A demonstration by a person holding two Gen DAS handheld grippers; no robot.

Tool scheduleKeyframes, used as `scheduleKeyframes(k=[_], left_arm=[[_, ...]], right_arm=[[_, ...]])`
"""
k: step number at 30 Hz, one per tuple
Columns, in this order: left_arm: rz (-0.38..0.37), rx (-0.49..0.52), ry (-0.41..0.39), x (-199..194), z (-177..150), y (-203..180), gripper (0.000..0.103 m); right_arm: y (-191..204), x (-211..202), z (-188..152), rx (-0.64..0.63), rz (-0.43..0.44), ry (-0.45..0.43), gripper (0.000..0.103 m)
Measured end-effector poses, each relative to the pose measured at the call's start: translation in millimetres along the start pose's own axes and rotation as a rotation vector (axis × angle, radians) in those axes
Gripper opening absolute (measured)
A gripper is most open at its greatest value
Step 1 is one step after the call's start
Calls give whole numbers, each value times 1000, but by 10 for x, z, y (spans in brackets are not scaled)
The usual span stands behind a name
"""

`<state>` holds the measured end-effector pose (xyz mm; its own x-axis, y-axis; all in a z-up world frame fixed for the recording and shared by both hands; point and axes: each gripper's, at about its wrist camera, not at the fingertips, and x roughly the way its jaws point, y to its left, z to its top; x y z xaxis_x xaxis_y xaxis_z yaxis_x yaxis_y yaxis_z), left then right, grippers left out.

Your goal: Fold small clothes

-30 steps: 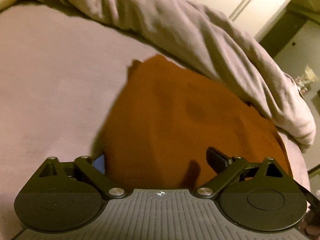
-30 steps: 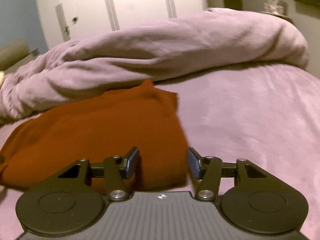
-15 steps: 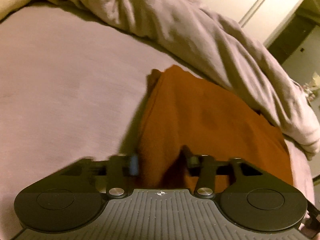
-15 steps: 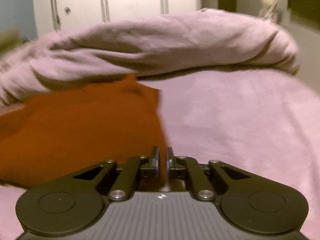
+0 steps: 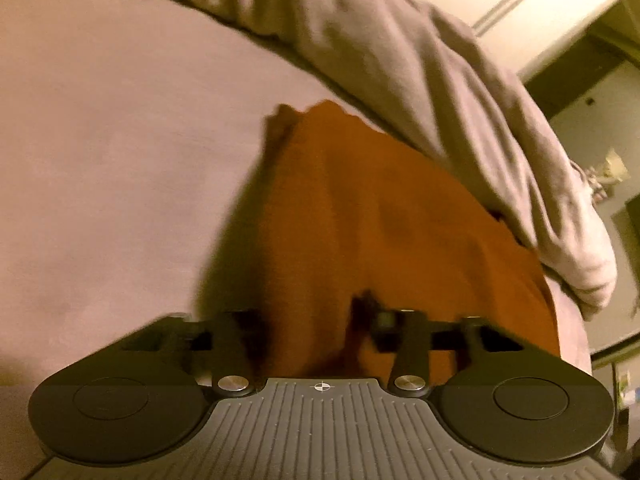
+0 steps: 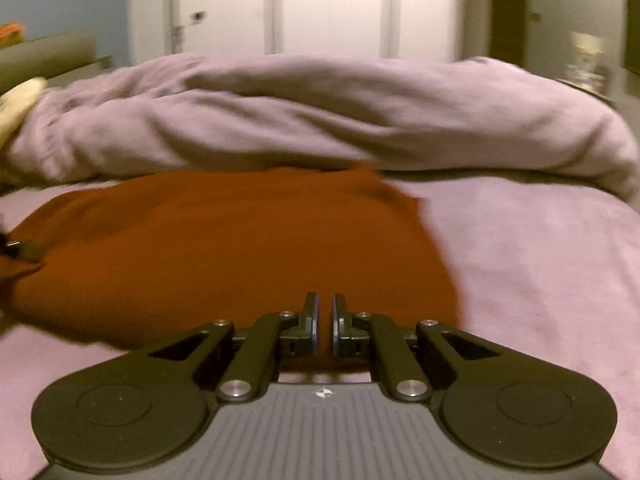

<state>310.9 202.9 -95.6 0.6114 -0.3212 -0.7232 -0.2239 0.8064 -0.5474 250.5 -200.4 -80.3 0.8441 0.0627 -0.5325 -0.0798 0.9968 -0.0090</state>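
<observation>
Here, a rust-orange garment (image 6: 240, 248) lies on the mauve bed sheet (image 6: 540, 260), its far edge touching or tucked under a bunched lilac duvet (image 6: 340, 116) that runs across the bed behind it. Landmark: the duvet.

Right gripper (image 6: 325, 322): low at the garment's near edge, on the side away from the duvet. Fingers drawn nearly together, a thin slit between the pads. The orange cloth sits at and behind the tips; whether an edge is pinched in the slit, cannot tell.

Left gripper (image 5: 312, 320): also at the hem farthest from the duvet, at the other end of the garment. Fingers narrowed with a fold of the orange cloth (image 5: 380, 220) bunched up between them; the cloth rises from the grip towards the duvet (image 5: 420, 80). View blurred, so pad contact itself is indistinct.

In the left wrist view, the garment's far corner (image 5: 304, 116) peaks just before the duvet's lower fold, the sheet (image 5: 120, 140) lying bare to one side.

Beyond the duvet: pale wardrobe doors (image 6: 332, 4) and, at one end, a cream pillow (image 6: 18, 100).
</observation>
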Motion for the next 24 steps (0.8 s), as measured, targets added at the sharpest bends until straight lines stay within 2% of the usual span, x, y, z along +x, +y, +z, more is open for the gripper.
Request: scheduleKeyframes(k=[1,3,4,6,8,10,11,14,18,22,24], left_arm=[[-34,-30,-2,-37,9,66,33],[-55,-51,-5,-83,12,133,33],[-52,-42,-2,-85,3,144,36],[-44,-47,13,-74,-5,162,53],[-73,-64,13,-57,5,156,58],[-74,-69,21,-28,23,124,58],[-71,-61,22,-23,34,114,57],[-42,-48,37,38,73,73,46],[-54,-130,48,95,153,154,31],[-63,-96,30,28,181,47,26],[-95,-88,-3,-82,220,-56,25]], right_arm=[[93,16,-14,-20,22,1,6],[222,48,-31,-47,39,1,6],[263,73,-35,-51,43,7,6],[311,102,-43,-52,41,15,6],[325,102,-36,-57,41,17,6],[311,100,-17,-56,47,23,6],[308,94,-15,-54,49,27,6],[316,89,-28,-53,52,32,6],[320,62,-52,-34,62,38,6],[306,16,-63,-30,69,36,6],[274,-1,-66,-33,63,37,6]])
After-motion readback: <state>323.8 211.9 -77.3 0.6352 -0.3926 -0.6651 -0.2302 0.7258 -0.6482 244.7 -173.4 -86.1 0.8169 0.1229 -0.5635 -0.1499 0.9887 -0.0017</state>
